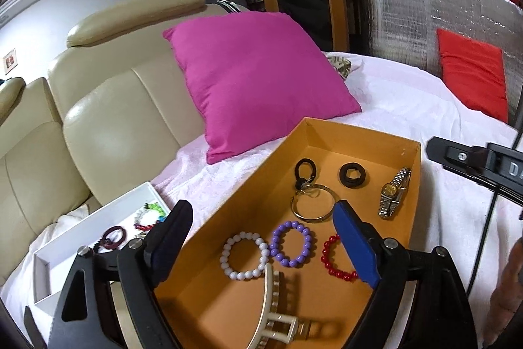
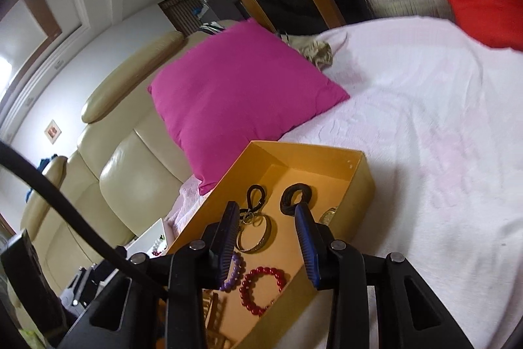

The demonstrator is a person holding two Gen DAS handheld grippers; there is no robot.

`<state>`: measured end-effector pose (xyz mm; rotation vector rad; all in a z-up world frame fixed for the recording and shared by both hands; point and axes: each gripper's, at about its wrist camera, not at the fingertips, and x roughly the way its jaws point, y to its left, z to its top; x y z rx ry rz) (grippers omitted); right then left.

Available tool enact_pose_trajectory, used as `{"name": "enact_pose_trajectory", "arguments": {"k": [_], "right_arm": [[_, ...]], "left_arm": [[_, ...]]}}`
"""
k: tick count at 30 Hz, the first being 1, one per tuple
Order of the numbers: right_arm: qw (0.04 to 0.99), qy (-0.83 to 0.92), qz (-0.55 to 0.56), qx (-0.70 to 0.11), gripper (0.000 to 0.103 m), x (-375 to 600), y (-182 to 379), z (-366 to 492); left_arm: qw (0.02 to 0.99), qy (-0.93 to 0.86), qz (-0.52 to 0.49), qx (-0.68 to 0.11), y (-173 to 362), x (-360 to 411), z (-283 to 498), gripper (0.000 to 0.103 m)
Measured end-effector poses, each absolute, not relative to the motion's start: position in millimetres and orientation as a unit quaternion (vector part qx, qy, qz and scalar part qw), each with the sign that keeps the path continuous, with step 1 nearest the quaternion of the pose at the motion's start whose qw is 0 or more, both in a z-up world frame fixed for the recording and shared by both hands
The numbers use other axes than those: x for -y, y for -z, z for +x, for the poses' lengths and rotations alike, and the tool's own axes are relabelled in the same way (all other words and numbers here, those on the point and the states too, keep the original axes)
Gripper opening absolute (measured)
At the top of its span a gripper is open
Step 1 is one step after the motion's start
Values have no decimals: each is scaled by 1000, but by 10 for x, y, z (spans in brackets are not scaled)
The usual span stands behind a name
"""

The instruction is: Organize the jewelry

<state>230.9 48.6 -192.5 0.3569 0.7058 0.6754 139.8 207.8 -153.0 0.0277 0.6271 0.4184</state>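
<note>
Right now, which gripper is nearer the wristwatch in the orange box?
Right. The right gripper hangs over the box with the wristwatch beside its fingertip; the left gripper sits over the near end, by the beaded bracelets.

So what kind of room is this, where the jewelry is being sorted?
Most likely a home living room: a cream leather sofa with a pink cushion, a cloth-covered surface holding the orange jewelry box, and a wooden cabinet behind.

Right gripper [image 2: 266, 237] jaws apart, empty, over orange box [image 2: 327, 154].

Cut-off "DA" on right tongs [image 1: 474, 162]
</note>
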Motion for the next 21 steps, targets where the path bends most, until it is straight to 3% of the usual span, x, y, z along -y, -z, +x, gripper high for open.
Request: {"name": "enact_pose_trajectory", "arguments": {"k": [19, 21], "right_arm": [[910, -309, 134, -242, 46, 214, 1339, 907], [914, -304, 132, -236, 57, 285, 1245, 757]], "left_arm": [[948, -206, 21, -243, 655, -1923, 486, 95], [948, -207, 19, -242, 563, -1907, 393, 95]]}}
